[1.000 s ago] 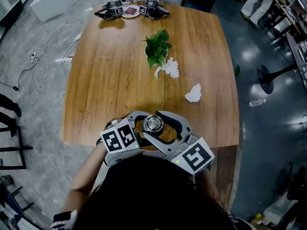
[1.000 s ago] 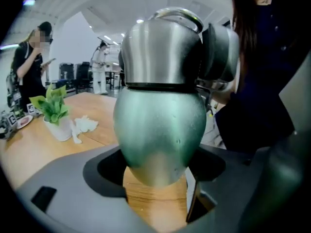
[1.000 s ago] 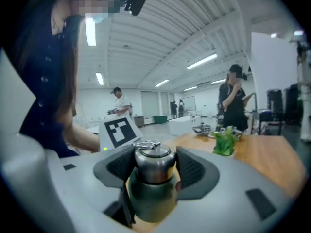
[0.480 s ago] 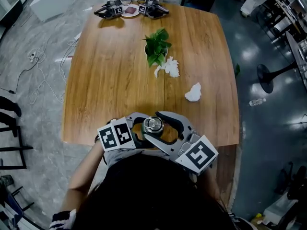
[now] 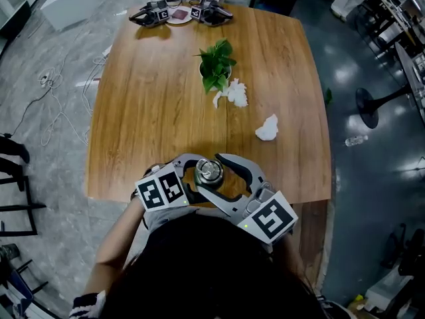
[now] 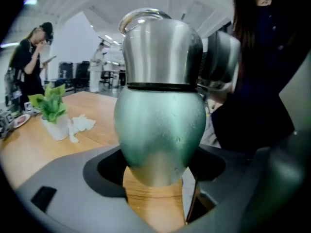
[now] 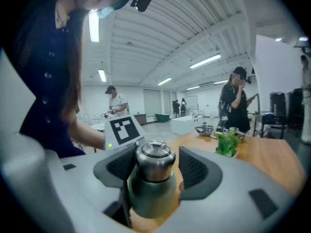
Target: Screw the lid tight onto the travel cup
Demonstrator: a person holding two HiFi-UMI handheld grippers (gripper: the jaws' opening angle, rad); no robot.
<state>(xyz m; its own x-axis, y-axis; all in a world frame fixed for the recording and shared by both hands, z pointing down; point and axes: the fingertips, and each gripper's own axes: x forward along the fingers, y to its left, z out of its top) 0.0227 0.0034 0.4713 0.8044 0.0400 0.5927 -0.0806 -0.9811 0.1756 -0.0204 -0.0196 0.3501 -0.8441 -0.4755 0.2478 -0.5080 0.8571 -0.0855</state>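
The pale green metal travel cup (image 6: 160, 130), capped by its brushed-steel screw lid (image 7: 154, 160), is standing upright at the near edge of the wooden table (image 5: 159, 111). The left gripper (image 6: 159, 176) is clamping the cup's narrow base, while the right gripper (image 7: 153, 169) is pinching the lid.

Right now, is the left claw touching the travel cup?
Touching. The left gripper view shows the left claw closed on the travel cup: both dark pads meet its green body, no gap either side.

One travel cup (image 6: 160, 130), one lid (image 6: 160, 47), one plant (image 5: 217, 65), one plate (image 5: 180, 15), two tissue wads (image 5: 267, 129), two idle grippers (image 5: 151, 13), plus left gripper (image 6: 158, 171), right gripper (image 7: 153, 164).
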